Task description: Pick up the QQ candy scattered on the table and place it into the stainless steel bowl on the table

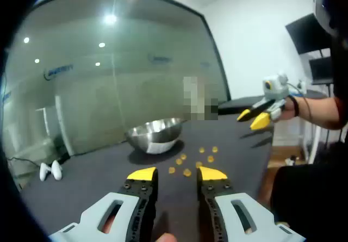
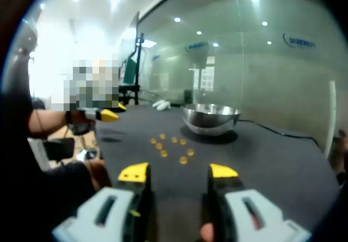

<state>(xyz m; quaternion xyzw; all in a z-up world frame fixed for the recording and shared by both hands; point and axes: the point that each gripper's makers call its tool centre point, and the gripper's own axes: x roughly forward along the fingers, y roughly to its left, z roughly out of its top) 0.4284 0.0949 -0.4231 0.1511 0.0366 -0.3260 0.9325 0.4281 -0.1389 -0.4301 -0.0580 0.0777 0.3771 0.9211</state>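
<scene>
Several small orange QQ candies (image 1: pixel 179 161) lie scattered on the dark table (image 1: pixel 92 174), just in front of a stainless steel bowl (image 1: pixel 156 135). My left gripper (image 1: pixel 177 174) hovers open above the table's near edge, its yellow tips empty and short of the candies. In the right gripper view the candies (image 2: pixel 163 153) lie left of the bowl (image 2: pixel 211 118), and my right gripper (image 2: pixel 178 172) is open and empty, well back from them. Each gripper also appears in the other's view, held in the air beside the table: the right gripper (image 1: pixel 251 119), the left gripper (image 2: pixel 113 113).
A glass wall runs behind the table (image 2: pixel 272 155). Two white objects (image 1: pixel 50 170) lie near the table's far corner. A dark monitor (image 1: pixel 307 32) hangs on the white wall. The person's arm (image 1: pixel 321 109) reaches in beside the table edge.
</scene>
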